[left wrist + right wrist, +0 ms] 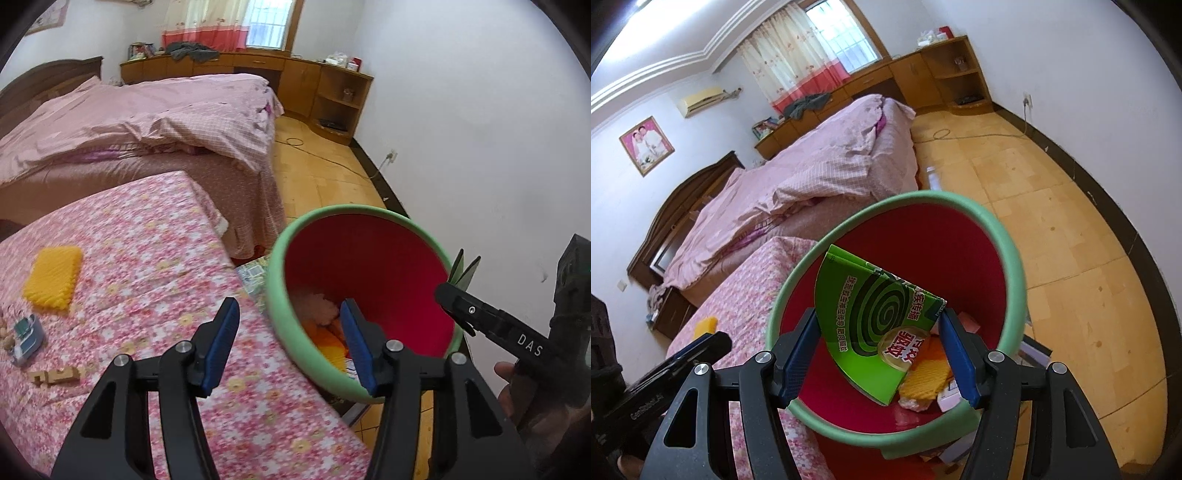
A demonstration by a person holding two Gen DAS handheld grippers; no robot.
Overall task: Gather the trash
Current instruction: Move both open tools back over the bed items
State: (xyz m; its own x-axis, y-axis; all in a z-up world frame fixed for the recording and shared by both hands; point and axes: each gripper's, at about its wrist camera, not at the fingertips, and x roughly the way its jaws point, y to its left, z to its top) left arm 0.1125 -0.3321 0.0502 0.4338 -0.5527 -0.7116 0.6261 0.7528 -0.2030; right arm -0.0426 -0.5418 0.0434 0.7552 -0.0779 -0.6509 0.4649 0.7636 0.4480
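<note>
**Over the bin, green box between the right fingers**

Right now the right gripper (879, 350) sits just above the mouth of the round bin with a pale green rim and red inside (1012, 258), its blue-padded fingers (798, 354) spread wide. Between them stands a flat green cardboard mosquito-coil box printed with a dark spiral (871, 317), tilted on one corner. Its right edge meets the right pad; its left edge lies close to the left pad, though whether the pads truly press it cannot be told from this view. Beneath the box, at the bottom of the bin, lie a yellow waffle-textured piece (925, 380), some pale crumpled paper and small pinkish and white scraps.

From the left wrist view, the left gripper (290, 347) hovers with its blue pads well apart and holding nothing; its left finger is over the table covered in a pink floral cloth (155, 258), its right finger in front of the bin's rim. The bin stands just beside the table's right edge. The box's green edge (463, 267) pokes up past the far rim, beside the right gripper's black body.

On the cloth rest a yellow ridged sponge-like pad (53, 277), a small blue-and-white packet (26, 336) and some pale wooden blocks (55, 376). Behind the table stands a bed with a pink checked quilt (129, 118), and beyond it a wooden cabinet (325, 88).
</note>
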